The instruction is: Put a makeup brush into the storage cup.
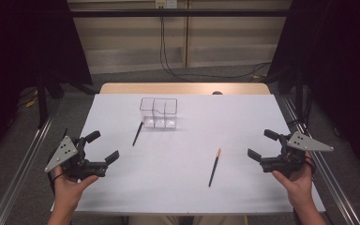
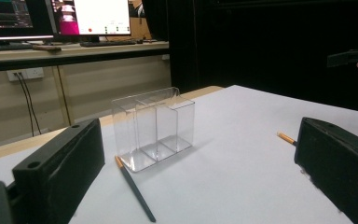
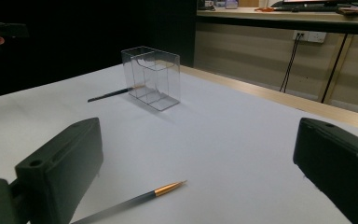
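Nearest the high camera, the person's two hands rest at the near corners of the white worktop (image 1: 178, 187), each carrying a hand-held gripper. The left hand-held gripper (image 1: 104, 146) and the right hand-held gripper (image 1: 261, 144) both stand with jaws spread wide and nothing between them, angled inward toward the middle, which reads as a ready stance. Two pencils lie flat and loose: the left pencil (image 1: 137, 133) just beside the near left corner of the clear divided pen holder (image 1: 158, 112), the right pencil (image 1: 214, 167) well apart from it, closer to the right hand-held gripper. The holder stands upright and empty at the worktop's far middle, within reach of either side, so each pencil probably falls to the nearer gripper
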`<state>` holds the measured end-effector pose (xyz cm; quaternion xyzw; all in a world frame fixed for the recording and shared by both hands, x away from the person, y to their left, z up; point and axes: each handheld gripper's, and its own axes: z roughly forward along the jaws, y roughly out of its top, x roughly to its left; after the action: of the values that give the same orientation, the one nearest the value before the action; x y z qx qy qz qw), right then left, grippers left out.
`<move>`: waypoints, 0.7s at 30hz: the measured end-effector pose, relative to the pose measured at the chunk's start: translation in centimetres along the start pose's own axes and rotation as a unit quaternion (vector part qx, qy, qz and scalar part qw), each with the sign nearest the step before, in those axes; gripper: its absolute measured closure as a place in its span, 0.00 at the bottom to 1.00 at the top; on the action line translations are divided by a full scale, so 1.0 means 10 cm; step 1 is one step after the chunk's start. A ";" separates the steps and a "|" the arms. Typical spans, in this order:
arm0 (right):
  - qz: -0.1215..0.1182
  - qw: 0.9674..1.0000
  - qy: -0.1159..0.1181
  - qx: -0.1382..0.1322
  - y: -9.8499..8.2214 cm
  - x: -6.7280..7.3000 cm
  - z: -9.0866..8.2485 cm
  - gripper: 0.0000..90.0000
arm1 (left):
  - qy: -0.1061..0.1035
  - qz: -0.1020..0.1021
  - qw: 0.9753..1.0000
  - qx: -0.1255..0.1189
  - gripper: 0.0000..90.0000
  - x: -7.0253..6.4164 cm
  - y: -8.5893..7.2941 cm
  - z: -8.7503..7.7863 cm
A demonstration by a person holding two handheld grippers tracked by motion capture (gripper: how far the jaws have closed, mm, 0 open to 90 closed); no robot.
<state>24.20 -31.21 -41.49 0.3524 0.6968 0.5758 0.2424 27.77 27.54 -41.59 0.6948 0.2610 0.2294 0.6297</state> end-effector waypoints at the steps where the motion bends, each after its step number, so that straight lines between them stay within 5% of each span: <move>1: 0.000 1.000 0.001 -0.002 0.00 -0.01 0.00 0.01 | 0.000 -0.005 1.000 -0.003 0.02 0.00 0.00 0.00; 14: -0.003 1.000 0.004 -0.004 0.02 0.05 0.03 0.01 | 0.015 0.000 1.000 0.010 0.02 0.01 0.01 -0.01; 21: -0.009 1.000 0.015 0.003 0.00 0.08 0.06 0.01 | 0.022 0.002 1.000 0.004 0.02 0.06 0.08 0.13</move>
<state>24.17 -30.21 -41.63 0.3382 0.7051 0.5767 0.2364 29.12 26.86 -40.89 0.6928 0.2746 0.2444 0.6205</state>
